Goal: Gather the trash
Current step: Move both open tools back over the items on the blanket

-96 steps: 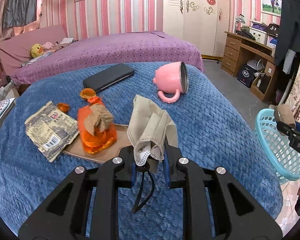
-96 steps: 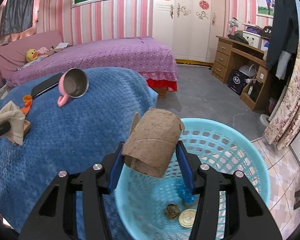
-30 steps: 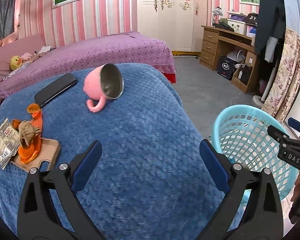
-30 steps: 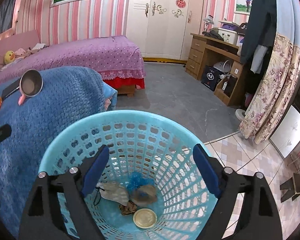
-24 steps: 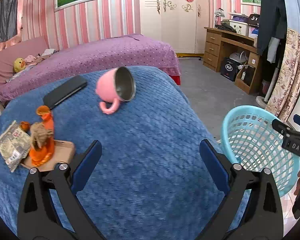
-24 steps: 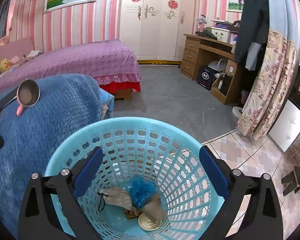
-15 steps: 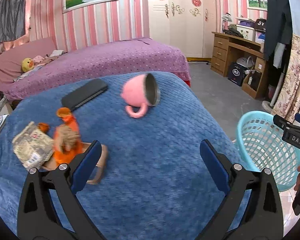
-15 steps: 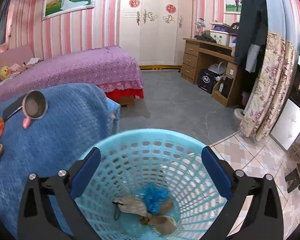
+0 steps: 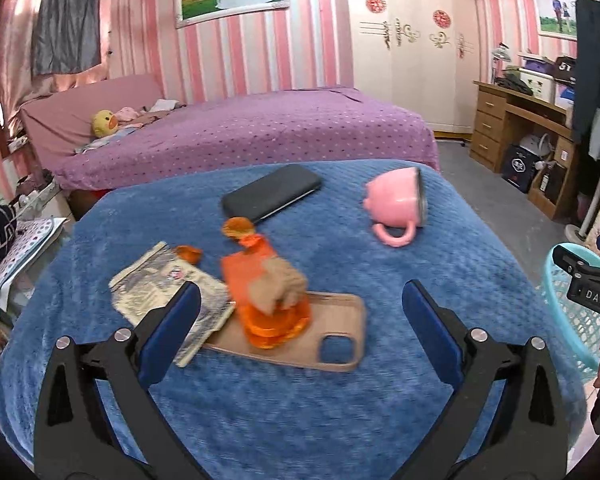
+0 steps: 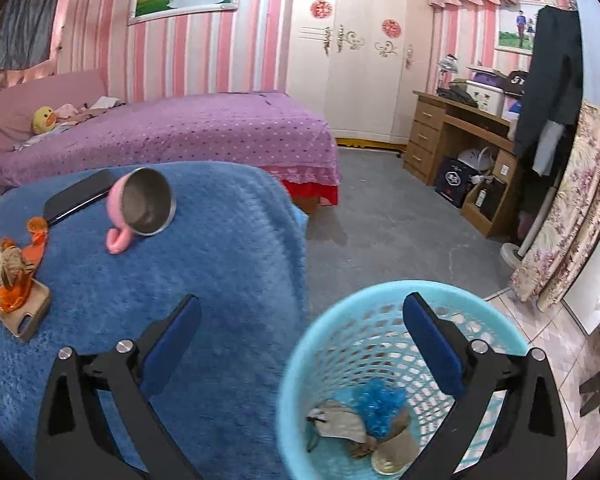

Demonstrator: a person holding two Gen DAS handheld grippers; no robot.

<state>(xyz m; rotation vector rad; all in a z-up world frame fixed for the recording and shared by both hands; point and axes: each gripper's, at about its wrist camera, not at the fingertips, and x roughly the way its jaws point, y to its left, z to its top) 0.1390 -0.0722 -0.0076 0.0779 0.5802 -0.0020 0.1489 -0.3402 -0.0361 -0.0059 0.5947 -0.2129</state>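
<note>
A: How are the fingers of the left gripper (image 9: 301, 322) set?

B: They are spread wide, with nothing gripped. Framed between the blue pads (image 9: 171, 332), a crumpled orange plastic wrapper (image 9: 267, 294) with a brown paper wad (image 9: 279, 285) on top is seen, lying on a tan phone case (image 9: 332, 342) near the middle of the blue quilted blanket (image 9: 340, 420).

A: What lies further out on that blanket?

B: A flattened printed foil packet (image 9: 168, 298) is seen just left of the wrapper, its edge under the case. A black phone (image 9: 272, 196) is laid toward the far edge, and a pink metal-lined mug (image 9: 396, 210) is tipped on its side toward the far right corner.

A: And the right gripper (image 10: 301, 334)?

B: Its jaws have just been opened fully and nothing is held between them. It is held above the blanket's right edge and the light blue perforated plastic basket (image 10: 380, 300) that stands on the floor just beside that edge.

A: Where is the collected trash?

B: At the basket's bottom: a beige cloth face mask (image 10: 340, 422), a blue crinkled wrapper (image 10: 376, 400), a brown paper tube (image 10: 398, 432) and a round pale lid (image 10: 388, 466) are seen, touching one another.
</note>
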